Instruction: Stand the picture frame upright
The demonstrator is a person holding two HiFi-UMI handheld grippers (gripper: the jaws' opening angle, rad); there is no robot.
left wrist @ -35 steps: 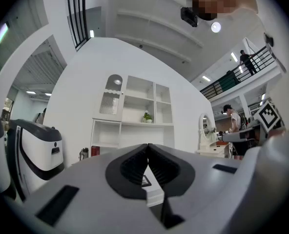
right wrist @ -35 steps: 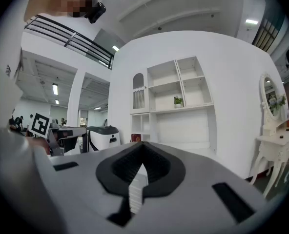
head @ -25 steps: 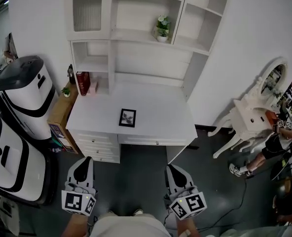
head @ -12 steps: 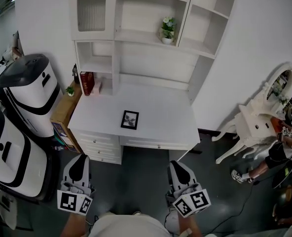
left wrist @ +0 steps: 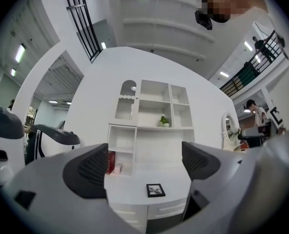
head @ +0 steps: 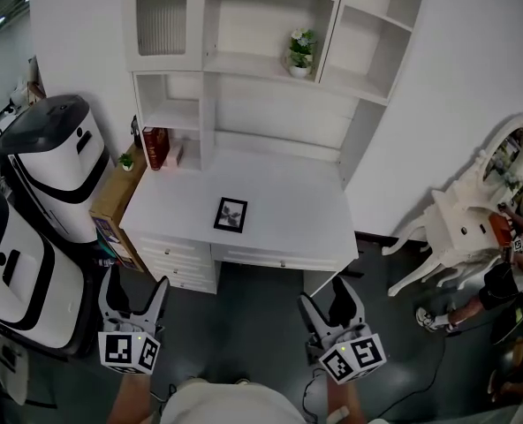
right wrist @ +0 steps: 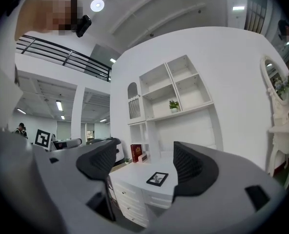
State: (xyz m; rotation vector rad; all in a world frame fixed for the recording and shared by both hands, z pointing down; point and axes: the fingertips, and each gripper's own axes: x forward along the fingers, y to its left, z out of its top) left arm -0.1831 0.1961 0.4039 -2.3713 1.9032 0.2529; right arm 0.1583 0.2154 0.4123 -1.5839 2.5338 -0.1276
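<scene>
A small black picture frame [head: 231, 214] lies flat near the front edge of the white desk [head: 288, 219]; it also shows as the picture frame [left wrist: 155, 190] and the picture frame [right wrist: 157, 179] in the two gripper views. My left gripper [head: 133, 291] hovers over the floor in front of the desk's left drawers. My right gripper [head: 332, 301] hovers in front of the desk's right side. Both stand well short of the frame. Their jaws have just been opening, with nothing between them.
A white hutch [head: 270, 69] with a potted plant [head: 300, 49] rises behind the desk. A red book [head: 154, 147] stands at the back left. Two large white-and-black machines [head: 41, 193] crowd the left. A white vanity [head: 460, 223] and a person [head: 500, 281] are at right.
Both grippers' jaws, shut in the earlier frames, now stand apart. The right gripper has moved a little toward the desk. The picture frame has not moved.
</scene>
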